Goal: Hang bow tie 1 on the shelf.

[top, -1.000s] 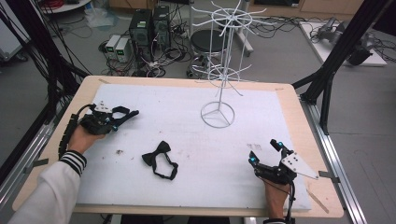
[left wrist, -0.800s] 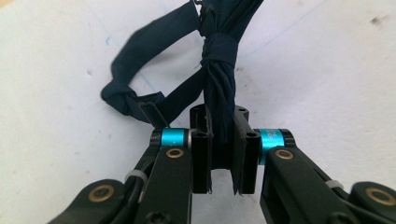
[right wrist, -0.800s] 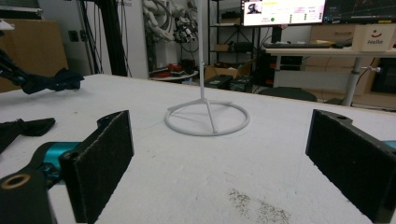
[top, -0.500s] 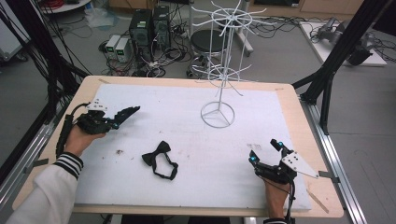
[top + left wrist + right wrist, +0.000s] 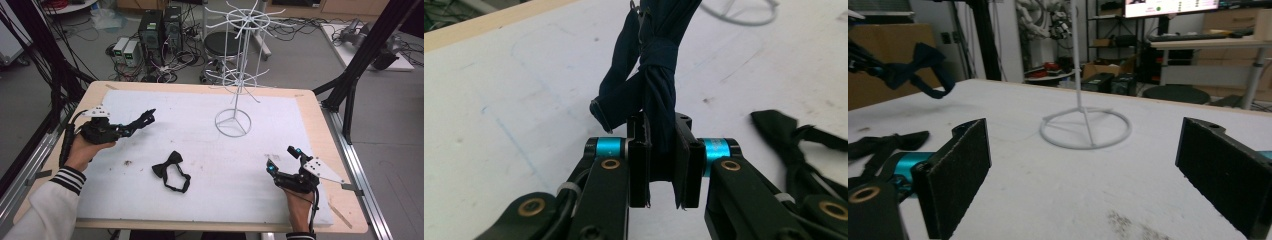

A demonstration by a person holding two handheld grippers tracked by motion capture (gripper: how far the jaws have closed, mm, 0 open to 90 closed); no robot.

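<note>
Navy cloth is what we hold in the left gripper (image 5: 659, 165): its jaws are clamped on a dark blue bow tie (image 5: 651, 85), which rises from between the pads toward the top of the left gripper view, one end folded down to the left. In the high view we see this gripper (image 5: 145, 117) at middle left, raised over the white mat (image 5: 200, 145) and pointing right, though the tie in it is too small to make out there. In the right gripper view the blue tie (image 5: 918, 67) hangs in the upper left corner. Our right gripper (image 5: 282, 160) sits at lower right of the high view, jaws wide apart with nothing between them. A black bow tie (image 5: 171, 170) lies on the mat at lower centre, and a white wire rack (image 5: 235, 75) stands at upper centre.
</note>
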